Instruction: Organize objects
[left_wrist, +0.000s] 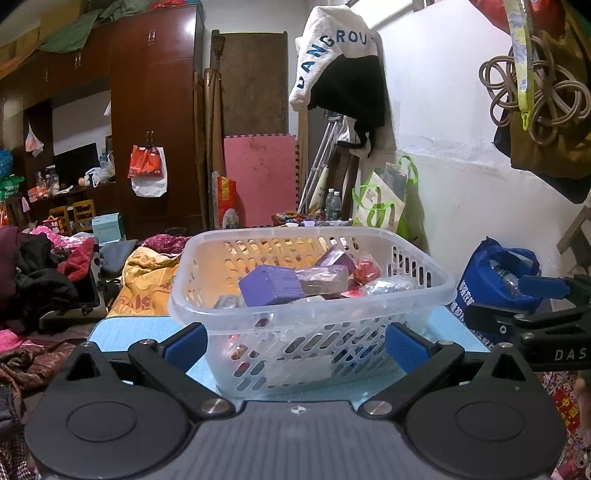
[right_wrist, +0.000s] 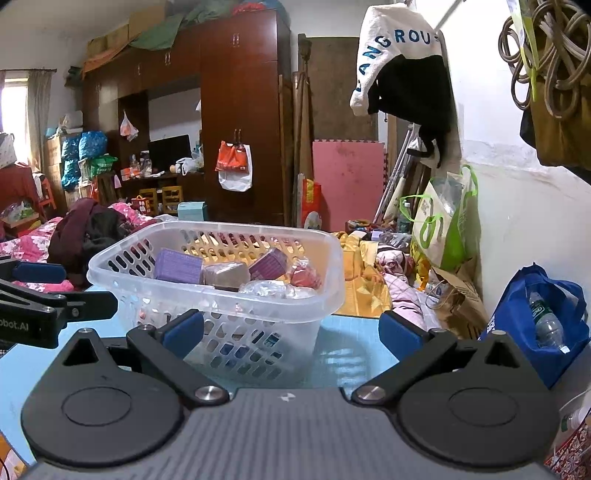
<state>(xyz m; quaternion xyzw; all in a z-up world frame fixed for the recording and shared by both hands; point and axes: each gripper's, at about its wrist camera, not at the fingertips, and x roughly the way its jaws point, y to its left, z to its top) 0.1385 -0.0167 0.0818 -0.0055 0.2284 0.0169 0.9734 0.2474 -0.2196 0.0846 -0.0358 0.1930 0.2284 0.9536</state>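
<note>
Both tools sit low and level before the basket (left_wrist: 310, 291): left tool (left_wrist: 295, 347) and right tool (right_wrist: 291, 332), fingers spread apart, empty.

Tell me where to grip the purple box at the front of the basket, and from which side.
Grip the purple box across its two flat side faces, coming down from above. It lies tilted on top of the pile, and the basket walls block any sideways approach. The left gripper is open and probably nearest.
</note>
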